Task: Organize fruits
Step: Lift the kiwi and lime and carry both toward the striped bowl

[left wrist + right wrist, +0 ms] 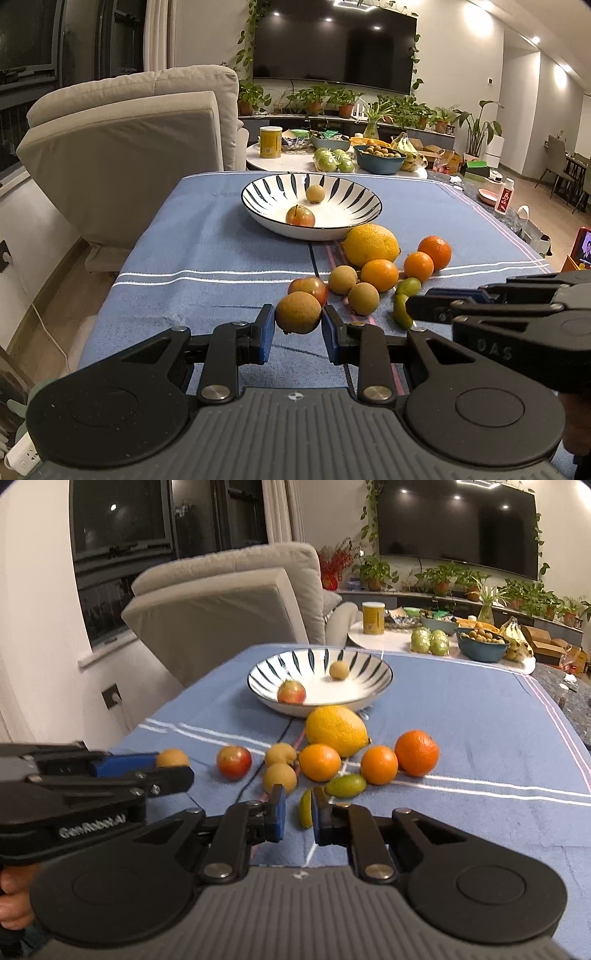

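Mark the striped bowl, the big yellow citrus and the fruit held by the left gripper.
striped bowl (258,192): left wrist view, bare inner wall.
big yellow citrus (336,730): right wrist view, middle of its rind.
brown round fruit (298,312): left wrist view, its front face.

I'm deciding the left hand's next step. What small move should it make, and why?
Probably carry the round tan fruit, clamped in the left gripper, forward over the striped white bowl and release. A red apple already lies there. The right gripper is open at a green fruit.
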The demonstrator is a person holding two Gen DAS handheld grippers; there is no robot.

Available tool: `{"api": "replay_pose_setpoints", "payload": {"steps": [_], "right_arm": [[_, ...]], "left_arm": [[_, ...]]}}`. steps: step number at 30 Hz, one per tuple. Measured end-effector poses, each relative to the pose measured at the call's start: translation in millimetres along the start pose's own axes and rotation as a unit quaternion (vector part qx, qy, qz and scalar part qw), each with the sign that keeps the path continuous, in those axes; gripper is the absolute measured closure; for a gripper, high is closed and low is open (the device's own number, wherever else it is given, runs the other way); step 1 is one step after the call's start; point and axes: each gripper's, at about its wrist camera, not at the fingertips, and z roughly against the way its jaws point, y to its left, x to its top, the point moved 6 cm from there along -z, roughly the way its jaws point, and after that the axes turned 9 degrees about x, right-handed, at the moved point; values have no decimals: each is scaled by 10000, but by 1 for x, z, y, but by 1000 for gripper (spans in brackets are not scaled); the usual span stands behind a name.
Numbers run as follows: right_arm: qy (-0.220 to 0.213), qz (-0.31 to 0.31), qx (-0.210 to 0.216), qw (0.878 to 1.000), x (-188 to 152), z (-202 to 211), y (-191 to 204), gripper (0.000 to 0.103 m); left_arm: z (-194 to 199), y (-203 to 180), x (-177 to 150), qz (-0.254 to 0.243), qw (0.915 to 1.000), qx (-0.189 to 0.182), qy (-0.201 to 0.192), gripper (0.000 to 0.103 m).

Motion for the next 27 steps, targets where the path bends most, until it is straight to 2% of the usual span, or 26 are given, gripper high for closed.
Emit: {"api": "replay_pose_setpoints", "payload": {"steps": [13,17,27], "right_arm": [[285,-218,-186,9992,-6,-27,-12,24],[270,10,-251,9993,-9,-27,-6,24],[-68,-106,-128,9998,5,-2,-3,24]], "left_arm": [[-14,4,-7,60,9998,26,173,77],[-15,5,-8,85,9998,37,196,77],[2,3,1,69,10000,29,-31,77]]}}
